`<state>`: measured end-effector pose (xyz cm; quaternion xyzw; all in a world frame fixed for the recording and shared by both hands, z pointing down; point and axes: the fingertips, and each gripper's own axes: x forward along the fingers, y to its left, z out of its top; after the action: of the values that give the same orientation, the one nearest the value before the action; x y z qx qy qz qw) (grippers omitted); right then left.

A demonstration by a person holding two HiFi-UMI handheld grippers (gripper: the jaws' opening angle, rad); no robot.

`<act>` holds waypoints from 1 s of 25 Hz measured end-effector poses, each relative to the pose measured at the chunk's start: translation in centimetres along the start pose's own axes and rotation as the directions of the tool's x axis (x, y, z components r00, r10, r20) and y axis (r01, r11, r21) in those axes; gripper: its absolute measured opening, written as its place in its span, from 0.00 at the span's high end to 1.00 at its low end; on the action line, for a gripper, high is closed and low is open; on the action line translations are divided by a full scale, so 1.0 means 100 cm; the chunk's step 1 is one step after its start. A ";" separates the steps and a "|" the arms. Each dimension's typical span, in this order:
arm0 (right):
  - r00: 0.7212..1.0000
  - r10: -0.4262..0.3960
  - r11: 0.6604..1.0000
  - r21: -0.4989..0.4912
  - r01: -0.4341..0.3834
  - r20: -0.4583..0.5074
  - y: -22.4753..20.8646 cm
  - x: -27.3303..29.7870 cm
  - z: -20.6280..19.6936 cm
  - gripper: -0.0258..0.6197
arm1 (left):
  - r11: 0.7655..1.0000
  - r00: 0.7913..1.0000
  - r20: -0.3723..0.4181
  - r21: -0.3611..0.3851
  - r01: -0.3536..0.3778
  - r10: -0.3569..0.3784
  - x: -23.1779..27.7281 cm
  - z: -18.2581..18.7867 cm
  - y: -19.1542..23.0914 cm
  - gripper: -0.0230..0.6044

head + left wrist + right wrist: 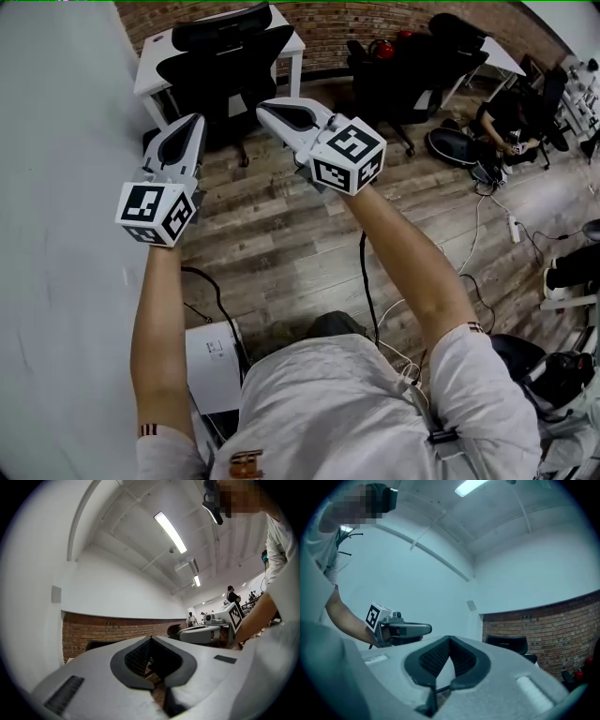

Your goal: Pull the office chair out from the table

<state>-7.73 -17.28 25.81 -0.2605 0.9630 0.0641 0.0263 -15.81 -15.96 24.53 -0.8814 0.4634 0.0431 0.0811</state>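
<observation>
your left gripper (pixel 191 125) and right gripper (pixel 270 110) are both closed with nothing between the jaws, held side by side in the air. the black office chair (pixel 225 61) stands pushed in at the white counter (pixel 153 58) by the brick wall (pixel 356 19), beyond both grippers and untouched.

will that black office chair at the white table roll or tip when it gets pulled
Probably rolls: the office chair stands on smooth plank floor, and a dark leg end below looks like a castor. Its tall back suggests a high pull might tilt or swivel it. It seems bulky, so likely heavy.
</observation>
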 end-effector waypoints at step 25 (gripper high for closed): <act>1.000 0.012 0.998 -0.061 -0.010 0.024 -0.198 0.088 -0.032 0.96 | 0.997 0.998 -0.003 0.044 -0.066 0.067 0.163 -0.052 0.124 0.96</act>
<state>-5.42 -39.04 26.11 -0.2551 0.9616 0.0968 0.0299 -16.80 -37.02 25.94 -0.8635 0.4936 0.0334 0.0980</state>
